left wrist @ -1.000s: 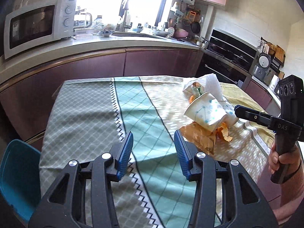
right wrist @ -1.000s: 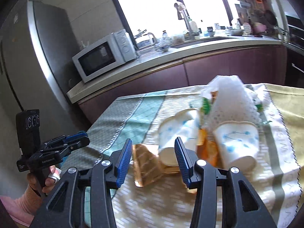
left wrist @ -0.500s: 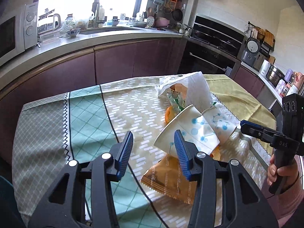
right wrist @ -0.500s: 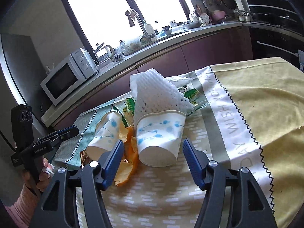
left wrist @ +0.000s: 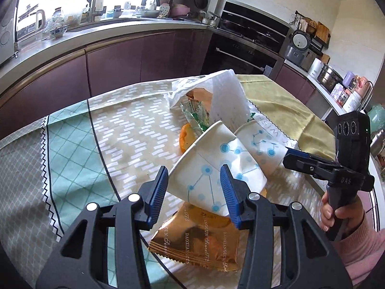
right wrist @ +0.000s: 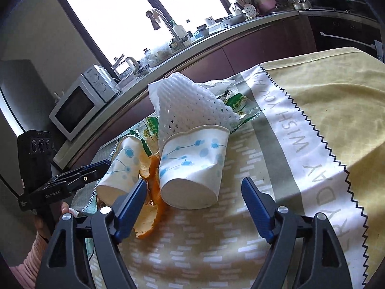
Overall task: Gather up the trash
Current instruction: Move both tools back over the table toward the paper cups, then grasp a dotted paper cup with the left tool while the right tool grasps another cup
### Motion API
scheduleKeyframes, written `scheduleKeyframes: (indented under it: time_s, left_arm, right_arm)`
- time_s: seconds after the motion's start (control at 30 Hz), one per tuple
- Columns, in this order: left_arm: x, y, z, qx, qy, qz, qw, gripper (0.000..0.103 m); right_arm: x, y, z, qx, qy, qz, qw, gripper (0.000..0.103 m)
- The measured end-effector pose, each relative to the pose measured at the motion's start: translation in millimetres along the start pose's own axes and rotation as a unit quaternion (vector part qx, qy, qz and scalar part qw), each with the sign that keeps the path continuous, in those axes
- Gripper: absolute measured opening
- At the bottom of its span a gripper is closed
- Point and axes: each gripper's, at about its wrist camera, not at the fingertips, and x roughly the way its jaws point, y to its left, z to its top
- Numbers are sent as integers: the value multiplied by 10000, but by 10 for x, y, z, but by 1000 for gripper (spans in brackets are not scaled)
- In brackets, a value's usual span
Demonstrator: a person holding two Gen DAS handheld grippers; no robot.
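Note:
Two white paper cups with blue dots lie on their sides in a trash pile on the tablecloth. My left gripper (left wrist: 193,190) is half open, and the nearer cup (left wrist: 211,168) lies just beyond and partly between its blue fingers, with no pad visibly pressing. My right gripper (right wrist: 195,202) has its jaws opening wide. The base of the other cup (right wrist: 192,163) sits between them, untouched. Orange peel (right wrist: 151,192) lies between the cups. A golden snack wrapper (left wrist: 199,240) lies under the nearer cup. White foam net (right wrist: 187,106) and a green wrapper (right wrist: 235,101) lie behind.
A patterned tablecloth (left wrist: 72,168) covers the table, and its yellow part (right wrist: 324,96) is bare to the right. A purple counter (left wrist: 120,55) with a sink stands behind, with a microwave (right wrist: 79,106) on it. An oven (left wrist: 240,48) and rice cooker (left wrist: 298,45) are at the right.
My left gripper moved right across the cloth up to the nearer cup. My right gripper swung from the left cup to the right one, and its jaws widened.

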Motion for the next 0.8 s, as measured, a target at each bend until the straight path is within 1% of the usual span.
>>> scheduleKeyframes:
  time_s: [0.07,0.1,0.17,0.23,0.27,0.3,0.4,0.47,0.53,0.57,0.63,0.73,0.8]
  left_arm:
    - [19,-48,-30,89,88,-32,9999,41]
    - [27,-69,-45,112,126,-56,9998,38]
    - [30,-99,-89,143,165,-71,9997,36]
    - [13,-113,-141,87,190,-143,9997,34]
    - [5,-110,-156,53,196,-194,9996,33]
    - [-14,-109,-180,32,190,-259,9995,31]
    - [-57,-109,-214,15,162,-348,9993,31]
    - [-90,-112,-225,44,108,-299,9995,32]
    - [-104,-97,-212,38,72,-296,9995,36]
    - [-102,-86,-201,17,62,-302,9995,39]
    - [-77,-66,-173,-6,67,-322,9995,41]
    - [-17,-62,-147,-14,112,-371,9992,42]
    - [6,-88,-145,17,140,-393,9991,40]
  right_arm:
    - [10,23,-9,-54,8,-37,10000,78]
    - [10,27,-8,-72,-3,-62,10000,77]
    - [8,29,-4,-103,-8,-90,9999,75]
    - [7,16,3,-94,9,-105,9999,67]
    - [10,6,5,-84,33,-92,9999,65]
    - [9,-5,6,-70,45,-73,9999,60]
    - [-16,-30,16,-57,26,-65,10000,57]
    - [-40,-51,27,4,15,-88,10000,57]
    - [-61,-43,29,26,-8,-95,10000,59]
    - [-64,-24,28,-6,-20,-114,9999,61]
    - [-51,8,23,-65,-23,-151,9999,69]
    - [6,44,22,-104,33,-205,9997,71]
    - [40,50,19,-98,58,-222,9997,71]
